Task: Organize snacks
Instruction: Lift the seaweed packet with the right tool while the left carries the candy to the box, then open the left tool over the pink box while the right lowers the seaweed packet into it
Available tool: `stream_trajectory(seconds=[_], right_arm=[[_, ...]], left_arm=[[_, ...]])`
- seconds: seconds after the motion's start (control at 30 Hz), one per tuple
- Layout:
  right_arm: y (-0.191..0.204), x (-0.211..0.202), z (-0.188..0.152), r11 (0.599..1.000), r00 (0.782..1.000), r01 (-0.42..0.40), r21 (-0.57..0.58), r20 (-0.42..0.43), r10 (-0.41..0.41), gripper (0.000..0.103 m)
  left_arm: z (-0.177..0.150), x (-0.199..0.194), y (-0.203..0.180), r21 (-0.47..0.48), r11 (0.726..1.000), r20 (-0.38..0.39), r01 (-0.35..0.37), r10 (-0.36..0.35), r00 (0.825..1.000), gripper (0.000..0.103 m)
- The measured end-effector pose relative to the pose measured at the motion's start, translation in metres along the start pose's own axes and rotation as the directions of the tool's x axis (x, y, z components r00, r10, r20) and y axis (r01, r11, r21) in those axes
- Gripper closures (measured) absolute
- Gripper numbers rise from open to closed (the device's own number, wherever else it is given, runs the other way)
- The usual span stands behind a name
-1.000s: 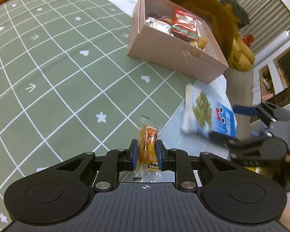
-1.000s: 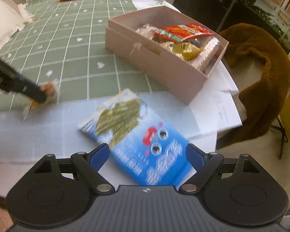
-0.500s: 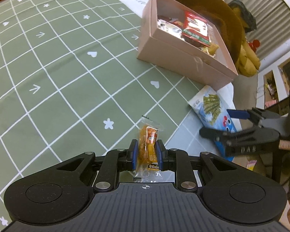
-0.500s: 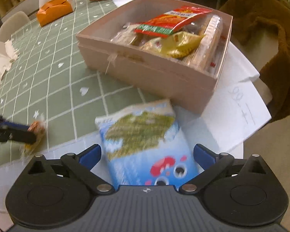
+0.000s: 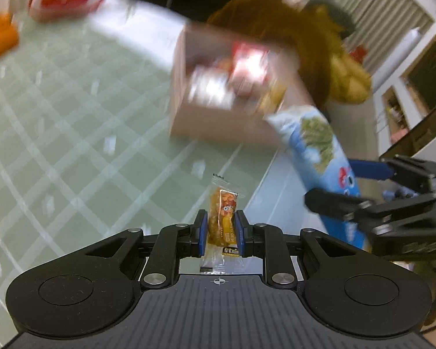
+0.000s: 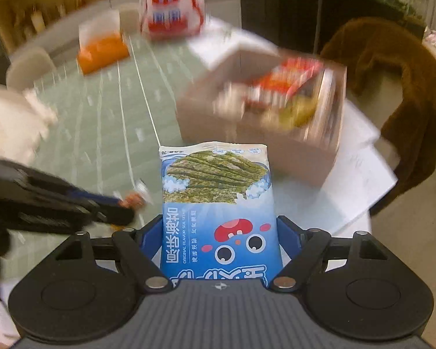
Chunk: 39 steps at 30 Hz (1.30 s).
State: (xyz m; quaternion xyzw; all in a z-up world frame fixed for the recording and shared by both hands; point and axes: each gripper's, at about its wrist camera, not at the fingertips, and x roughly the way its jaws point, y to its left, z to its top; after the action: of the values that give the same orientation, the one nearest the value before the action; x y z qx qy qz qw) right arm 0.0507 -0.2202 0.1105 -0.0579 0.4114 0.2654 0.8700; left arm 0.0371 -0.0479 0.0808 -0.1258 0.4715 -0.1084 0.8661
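Left gripper [image 5: 220, 229] clamped on a small orange snack packet [image 5: 222, 221], right gripper [image 6: 219, 242] clamped on a blue seaweed snack bag [image 6: 218, 203], both held above the green checked tablecloth [image 5: 72, 116] near the blurred pink cardboard box [image 6: 261, 151] already holding assorted snacks.

Brown coat [image 6: 392, 67], orange box [image 6: 103, 51]
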Motion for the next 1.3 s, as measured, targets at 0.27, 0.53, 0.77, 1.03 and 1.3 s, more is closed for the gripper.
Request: stream_trajectory(seconds=[0.27, 0.53, 0.77, 1.03, 1.3], right_arm=[[-0.015, -0.078, 0.121, 0.997, 0.956, 0.084, -0.001, 0.281, -0.080, 0.021], [-0.043, -0.038, 0.155, 0.984, 0.961, 0.142, 0.109, 0.222, -0.164, 0.021], [-0.058, 0.048, 0.176, 0.960, 0.987, 0.119, 0.254, 0.078, -0.143, 0.016], [-0.049, 0.090, 0.149, 0.927, 0.985, 0.151, 0.342, 0.033, -0.172, 0.016], [0.012, 0.073, 0.032, 0.896, 0.952, 0.250, 0.366, 0.073, -0.296, 0.016]], left_arm=[[0.137, -0.044, -0.020, 0.104, 0.992, 0.144, 0.068, -0.082, 0.986, 0.078], [0.172, 0.041, 0.009, -0.023, 0.996, 0.121, 0.090, -0.086, 0.989, 0.074], [0.126, 0.020, 0.062, -0.128, 0.991, 0.149, 0.036, -0.016, 0.989, 0.074], [0.054, 0.010, 0.104, -0.157, 0.987, 0.142, -0.022, 0.044, 0.989, 0.074], [-0.016, 0.023, 0.092, 0.036, 0.993, 0.105, -0.117, 0.113, 0.988, 0.074]])
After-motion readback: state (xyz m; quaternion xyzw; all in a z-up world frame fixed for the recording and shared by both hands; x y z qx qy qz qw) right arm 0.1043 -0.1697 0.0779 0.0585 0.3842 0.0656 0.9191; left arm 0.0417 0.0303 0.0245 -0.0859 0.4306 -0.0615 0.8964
